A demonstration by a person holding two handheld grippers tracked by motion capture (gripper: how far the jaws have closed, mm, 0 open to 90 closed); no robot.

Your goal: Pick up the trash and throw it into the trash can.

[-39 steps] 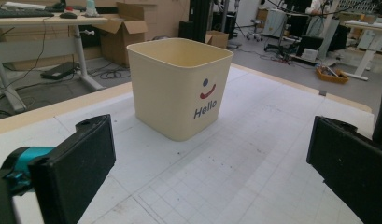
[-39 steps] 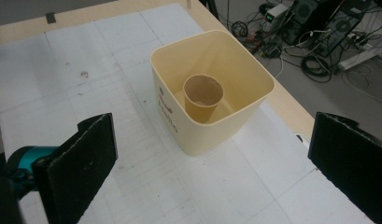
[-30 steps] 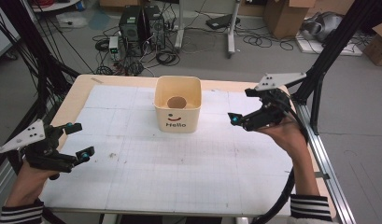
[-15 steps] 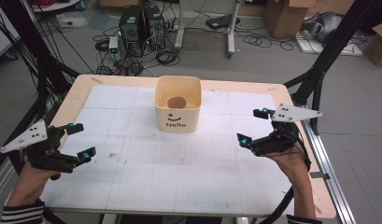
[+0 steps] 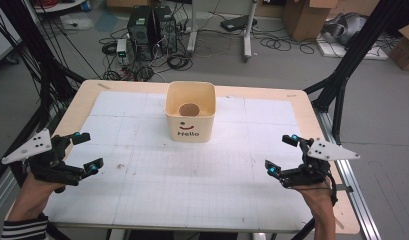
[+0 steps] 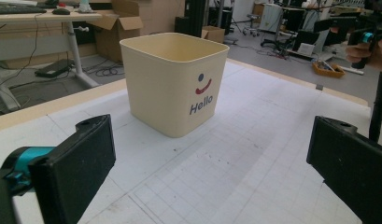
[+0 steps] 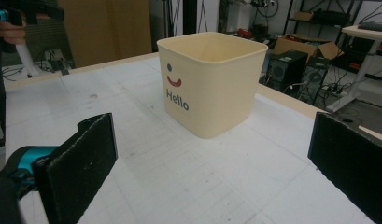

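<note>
The left gripper [image 5: 77, 152], at the lower left of the high view, and the right gripper [image 5: 284, 155], at the lower right, both have their jaws spread wide and hold nothing. The cream bin [image 5: 190, 118] stands upright at upper centre, a brown round object [image 5: 189, 109] inside. It lies up and inward from each gripper, well apart from both and about equally near.

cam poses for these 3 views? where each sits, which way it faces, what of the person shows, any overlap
High view: above the person's side, looking forward and down on the table; both forearms, left gripper, right gripper.
Left gripper view: on the left gripper, facing the bin; jaws open.
Right gripper view: on the right gripper, facing the bin; jaws open.
Shared: all three show the bin.
</note>
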